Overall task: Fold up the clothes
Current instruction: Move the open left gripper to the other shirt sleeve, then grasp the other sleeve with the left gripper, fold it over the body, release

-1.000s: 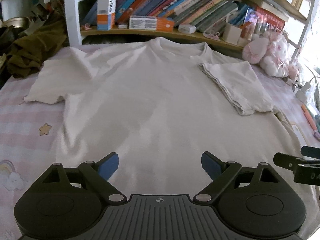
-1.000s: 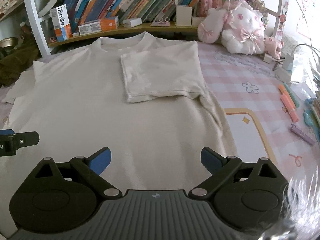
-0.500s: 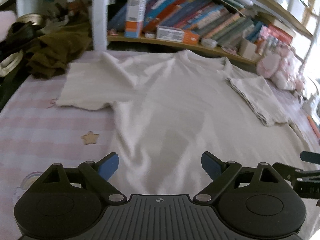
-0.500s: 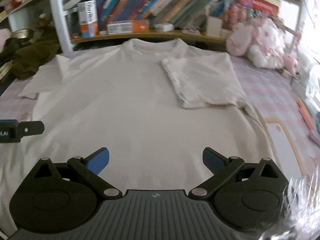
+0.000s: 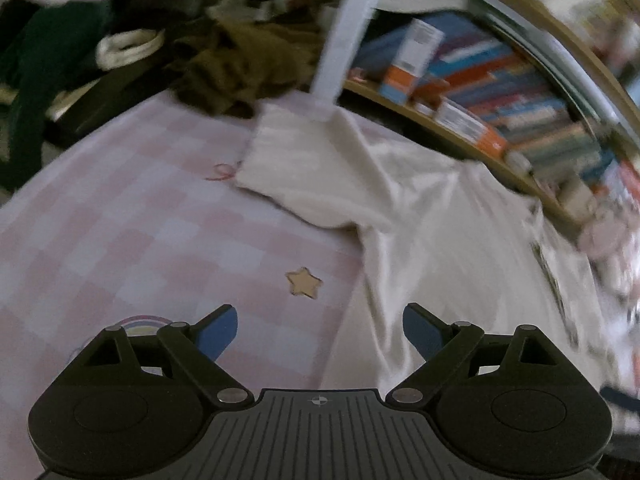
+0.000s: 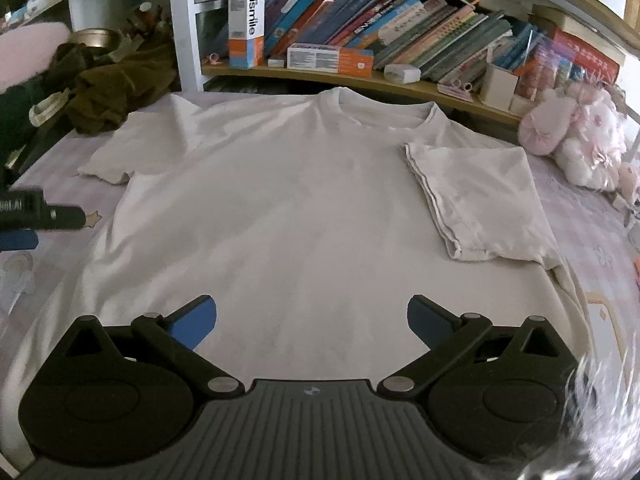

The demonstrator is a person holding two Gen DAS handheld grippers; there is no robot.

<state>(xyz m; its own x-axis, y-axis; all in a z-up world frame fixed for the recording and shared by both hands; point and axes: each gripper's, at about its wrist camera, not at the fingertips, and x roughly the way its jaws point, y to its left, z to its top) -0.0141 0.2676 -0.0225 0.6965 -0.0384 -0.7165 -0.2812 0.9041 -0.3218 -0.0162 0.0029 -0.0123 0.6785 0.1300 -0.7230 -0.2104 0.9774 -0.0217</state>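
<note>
White T-shirt (image 6: 288,208) spread flat on a pink checked cloth (image 6: 592,232), collar toward twelve o'clock; the sleeve at two o'clock is folded onto the body. Right gripper (image 6: 312,316) at six o'clock, jaws wide apart above the fabric, nothing between them. Left gripper (image 6: 36,216) enters at nine o'clock. Bookshelf (image 6: 360,76) and plush toy (image 6: 580,136) behind.

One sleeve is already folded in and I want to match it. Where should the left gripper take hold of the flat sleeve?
Grip the sleeve at its hem corner, coming from the outer side over the checked sheet. It lies flat and spread outward, its edge free. The left gripper is open and empty, so it probably could pinch it.
</note>
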